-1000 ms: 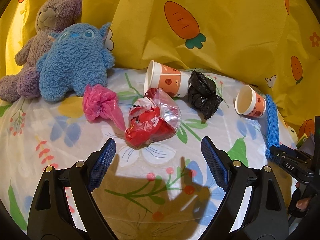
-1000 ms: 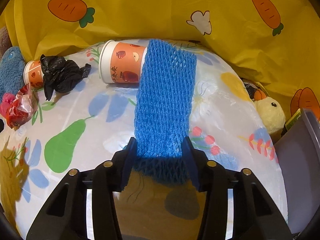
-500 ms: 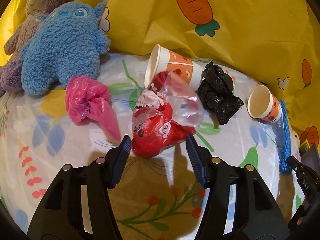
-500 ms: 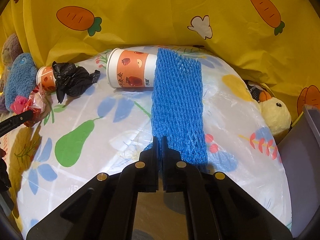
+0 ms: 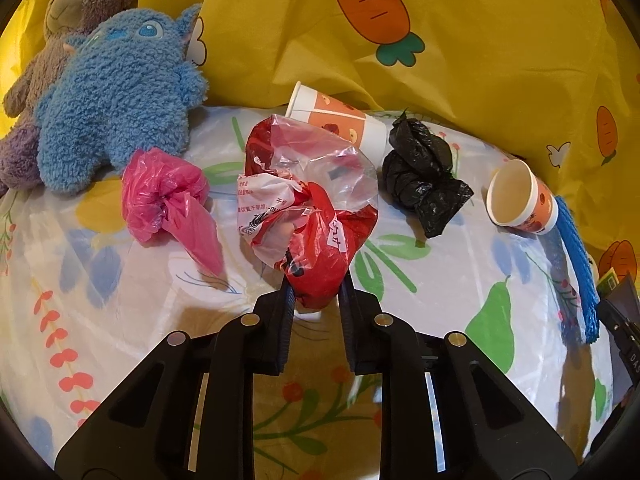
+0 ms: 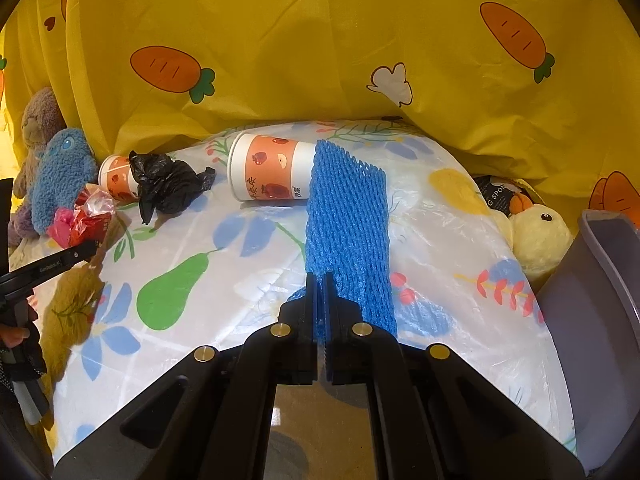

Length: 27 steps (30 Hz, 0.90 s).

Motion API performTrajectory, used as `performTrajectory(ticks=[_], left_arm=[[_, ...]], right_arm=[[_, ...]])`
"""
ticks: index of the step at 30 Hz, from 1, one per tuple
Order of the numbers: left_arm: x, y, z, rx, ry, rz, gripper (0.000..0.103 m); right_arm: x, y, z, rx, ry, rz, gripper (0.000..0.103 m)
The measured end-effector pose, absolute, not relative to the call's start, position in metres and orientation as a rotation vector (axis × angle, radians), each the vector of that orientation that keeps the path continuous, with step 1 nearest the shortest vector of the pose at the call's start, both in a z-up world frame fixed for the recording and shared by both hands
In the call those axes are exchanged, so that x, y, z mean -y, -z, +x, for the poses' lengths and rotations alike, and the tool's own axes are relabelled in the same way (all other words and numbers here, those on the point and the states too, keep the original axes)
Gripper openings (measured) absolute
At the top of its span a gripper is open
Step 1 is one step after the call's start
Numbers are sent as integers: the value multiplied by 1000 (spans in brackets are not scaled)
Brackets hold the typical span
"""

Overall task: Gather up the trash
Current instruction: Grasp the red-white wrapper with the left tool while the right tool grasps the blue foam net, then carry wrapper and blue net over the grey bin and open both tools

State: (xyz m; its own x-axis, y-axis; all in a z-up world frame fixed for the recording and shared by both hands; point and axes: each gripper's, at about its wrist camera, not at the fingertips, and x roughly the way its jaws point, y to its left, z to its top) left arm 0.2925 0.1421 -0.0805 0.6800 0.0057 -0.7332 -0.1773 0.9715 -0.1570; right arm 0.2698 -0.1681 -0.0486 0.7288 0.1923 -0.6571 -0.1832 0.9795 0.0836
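Observation:
My left gripper [image 5: 316, 292] is shut on the near end of a crumpled red and clear plastic bag [image 5: 308, 200], which stands up from the floral sheet. A pink bag [image 5: 168, 200] lies left of it, a black bag [image 5: 420, 172] right of it. One paper cup [image 5: 340, 116] lies on its side behind, another [image 5: 520, 200] at the right. My right gripper [image 6: 320, 284] is shut on the near edge of a blue foam net [image 6: 348, 224], whose far end lies against the paper cup [image 6: 272, 172]. The black bag [image 6: 168, 184] and the second cup [image 6: 116, 176] lie at the left.
A blue plush [image 5: 116, 96] and a purple bear [image 5: 52, 40] sit at the back left. A yellow duck plush [image 6: 536, 236] lies beside a grey bin [image 6: 600, 280] at the right. A yellow carrot-print cloth [image 6: 320, 40] hangs behind.
My left gripper moved forward and closed on the red bag, lifting it. My right gripper closed on the blue net's near edge and drew it back and up a little.

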Motion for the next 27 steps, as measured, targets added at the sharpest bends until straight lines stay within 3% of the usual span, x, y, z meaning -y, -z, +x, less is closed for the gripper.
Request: performTrajectory(ticks=[14, 27], left_arm=[[-71, 17, 238, -694, 64, -137, 20], [21, -3, 205, -653, 223, -44, 20]], right_arm=[[195, 12, 217, -609, -226, 27, 3], [244, -18, 174, -517, -197, 63, 3]])
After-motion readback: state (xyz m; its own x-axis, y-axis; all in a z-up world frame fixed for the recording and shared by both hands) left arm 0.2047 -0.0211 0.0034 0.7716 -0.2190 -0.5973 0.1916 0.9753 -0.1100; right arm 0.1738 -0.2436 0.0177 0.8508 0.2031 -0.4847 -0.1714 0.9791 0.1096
